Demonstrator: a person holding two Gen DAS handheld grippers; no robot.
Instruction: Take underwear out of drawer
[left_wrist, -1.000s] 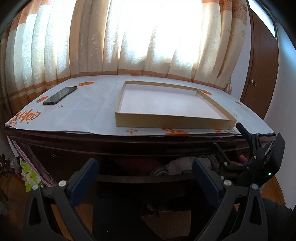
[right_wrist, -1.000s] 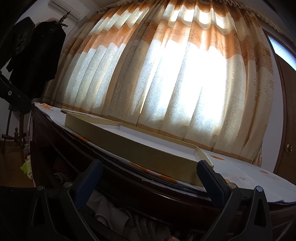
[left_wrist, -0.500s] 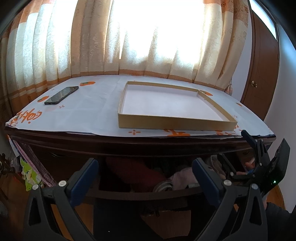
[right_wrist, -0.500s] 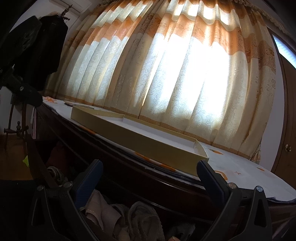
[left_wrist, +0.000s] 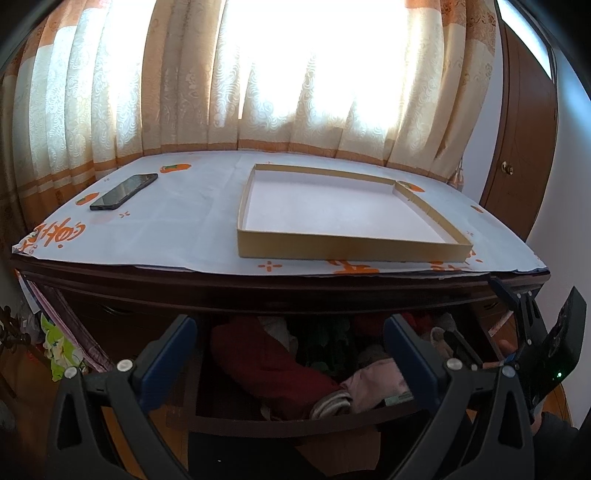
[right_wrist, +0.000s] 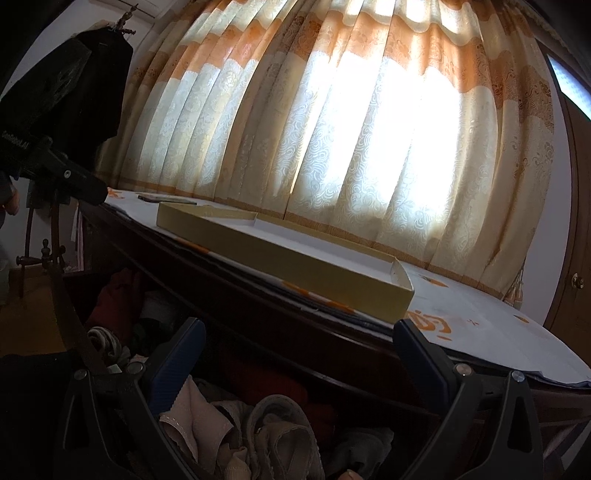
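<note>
Since a second ago the drawer (left_wrist: 280, 421) has slid further out below the worktop (left_wrist: 177, 229), baring underwear (right_wrist: 236, 435). Both the left claw (left_wrist: 288, 354) and right claw (right_wrist: 295, 354) hang spread and empty. Orange writing on the worktop's paper is unreadable.

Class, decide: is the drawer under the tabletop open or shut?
Open. The drawer front stands out from the dresser, exposing clothes heaped inside.

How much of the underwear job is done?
Done: the drawer under the table is pulled open, with clothes showing inside. In hand: nothing; the left gripper and right gripper are both open and empty. Left: grab underwear and lift it out.
</note>
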